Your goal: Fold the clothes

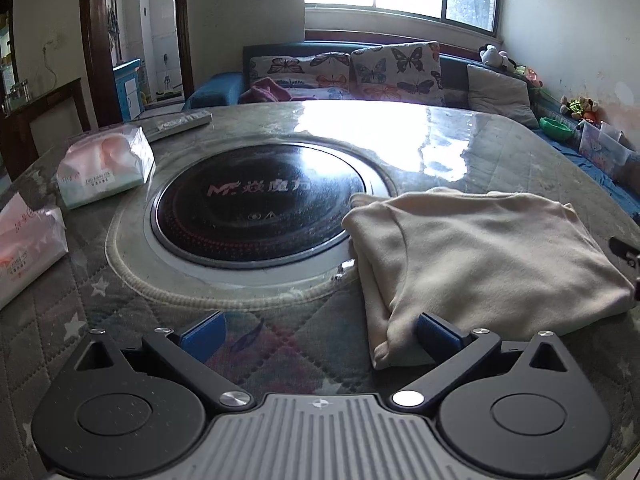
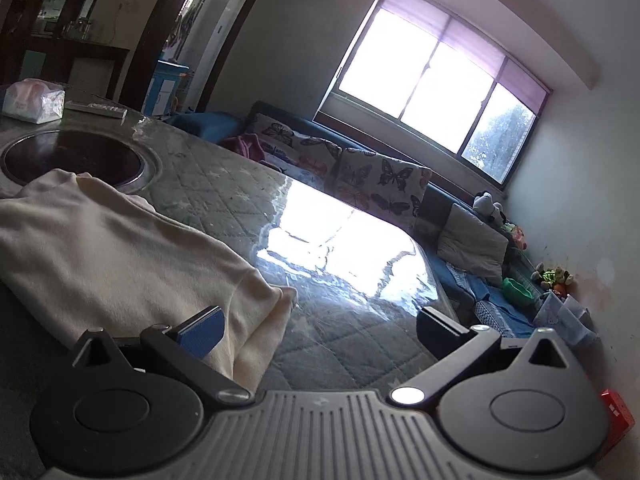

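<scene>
A cream garment lies folded into a thick rectangle on the quilted table cover, right of the round cooktop. My left gripper stands open just in front of the garment's near left corner, its right finger beside the cloth edge and nothing between the pads. In the right wrist view the same garment spreads to the left. My right gripper is open near its right end, with the left blue pad over the fabric's edge. A dark tip of the right gripper shows at the far right edge.
A black round cooktop is set into the table. Two tissue packs and a remote lie at the left. A sofa with butterfly cushions runs behind the table, with toys in the corner.
</scene>
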`<state>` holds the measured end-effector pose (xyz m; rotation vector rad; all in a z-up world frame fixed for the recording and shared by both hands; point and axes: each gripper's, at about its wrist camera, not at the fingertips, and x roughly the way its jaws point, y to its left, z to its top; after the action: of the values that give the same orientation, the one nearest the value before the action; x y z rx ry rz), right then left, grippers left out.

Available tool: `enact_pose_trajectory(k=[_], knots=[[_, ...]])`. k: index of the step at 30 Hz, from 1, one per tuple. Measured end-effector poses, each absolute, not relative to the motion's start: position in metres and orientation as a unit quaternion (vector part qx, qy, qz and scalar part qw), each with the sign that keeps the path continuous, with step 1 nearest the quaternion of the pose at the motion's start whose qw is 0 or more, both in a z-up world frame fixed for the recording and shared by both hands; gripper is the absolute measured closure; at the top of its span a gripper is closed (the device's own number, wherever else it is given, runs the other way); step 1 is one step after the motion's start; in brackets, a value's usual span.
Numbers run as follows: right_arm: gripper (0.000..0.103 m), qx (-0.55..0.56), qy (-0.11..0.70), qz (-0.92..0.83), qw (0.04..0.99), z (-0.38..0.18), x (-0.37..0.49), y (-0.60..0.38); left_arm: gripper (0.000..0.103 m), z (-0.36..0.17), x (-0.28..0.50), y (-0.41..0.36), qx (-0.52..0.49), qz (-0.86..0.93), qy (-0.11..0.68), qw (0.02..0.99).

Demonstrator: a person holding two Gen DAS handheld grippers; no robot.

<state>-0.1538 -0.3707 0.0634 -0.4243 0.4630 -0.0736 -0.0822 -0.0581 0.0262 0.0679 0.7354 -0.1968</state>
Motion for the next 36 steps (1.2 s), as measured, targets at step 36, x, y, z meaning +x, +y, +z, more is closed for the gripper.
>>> enact_pose_trajectory(k=[36], knots=[[0.0,-0.189,0.29,-0.021,0.938,0.048,-0.042,-0.38,0.0,0.028,0.031,-0.117,0.087,-0.117,0.347,0.927]])
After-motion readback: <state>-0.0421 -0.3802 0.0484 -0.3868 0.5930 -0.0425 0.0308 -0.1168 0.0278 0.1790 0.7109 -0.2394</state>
